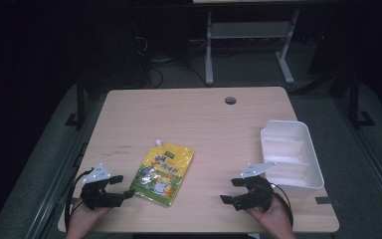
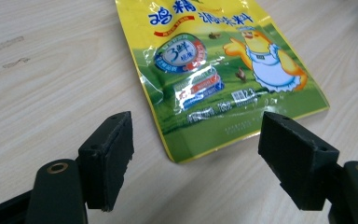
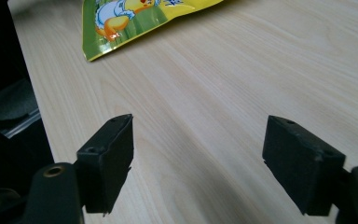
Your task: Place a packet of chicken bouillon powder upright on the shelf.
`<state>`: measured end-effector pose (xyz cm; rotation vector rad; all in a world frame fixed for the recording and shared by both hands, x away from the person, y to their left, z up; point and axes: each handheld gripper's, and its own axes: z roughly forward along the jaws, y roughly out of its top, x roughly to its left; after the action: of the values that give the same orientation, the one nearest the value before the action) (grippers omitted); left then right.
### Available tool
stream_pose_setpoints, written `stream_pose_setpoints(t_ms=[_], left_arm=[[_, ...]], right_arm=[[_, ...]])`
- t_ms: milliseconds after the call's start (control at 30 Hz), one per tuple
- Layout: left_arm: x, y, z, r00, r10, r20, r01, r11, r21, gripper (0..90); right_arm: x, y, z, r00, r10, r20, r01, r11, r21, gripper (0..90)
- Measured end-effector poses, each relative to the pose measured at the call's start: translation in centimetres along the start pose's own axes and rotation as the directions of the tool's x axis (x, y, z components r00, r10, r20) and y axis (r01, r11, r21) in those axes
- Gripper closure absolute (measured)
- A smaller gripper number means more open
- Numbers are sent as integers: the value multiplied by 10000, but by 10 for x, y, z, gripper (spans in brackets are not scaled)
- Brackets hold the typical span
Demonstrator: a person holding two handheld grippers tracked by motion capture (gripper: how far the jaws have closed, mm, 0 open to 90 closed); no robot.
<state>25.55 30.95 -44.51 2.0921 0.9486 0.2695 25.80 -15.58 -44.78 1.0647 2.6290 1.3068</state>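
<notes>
Both black jaws of my left hand-held gripper (image 2: 193, 158) stand wide and empty, just short of the yellow pouch (image 2: 214, 70) lying flat on the desk (image 1: 219, 124). My right hand-held gripper (image 1: 239, 191) waits wide too, near the white bin (image 1: 298, 172). Approach, I judge; next, close on the pouch's bottom edge.

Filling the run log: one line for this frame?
left tongs: open, empty | right tongs: open, empty | yellow-green spouted pouch: flat on table, untouched | white plastic bin: table's right
</notes>
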Motion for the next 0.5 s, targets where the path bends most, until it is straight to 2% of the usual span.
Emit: stream_pose_setpoints(t_ms=[233, 400, 467, 500], left_arm=[[-5, 7, 5, 9998, 204, 61, -205, 9998, 41, 308], [-12, 17, 4, 9990, 421, 143, -422, 9991, 36, 377], [-16, 27, 6, 9961, 878, 35, -878, 9961, 109, 404], [-16, 27, 6, 9961, 878, 35, -878, 9961, 109, 407]], right_arm=[[4, 5, 6, 9999, 16, -107, -15, 10000, 39, 205], [4, 21, 10, 9994, -96, -340, 92, 9999, -117, 201], [3, 27, 12, 9994, -162, -303, 158, 9998, -132, 202], [3, 27, 12, 9994, -162, -303, 158, 9998, -132, 202]])
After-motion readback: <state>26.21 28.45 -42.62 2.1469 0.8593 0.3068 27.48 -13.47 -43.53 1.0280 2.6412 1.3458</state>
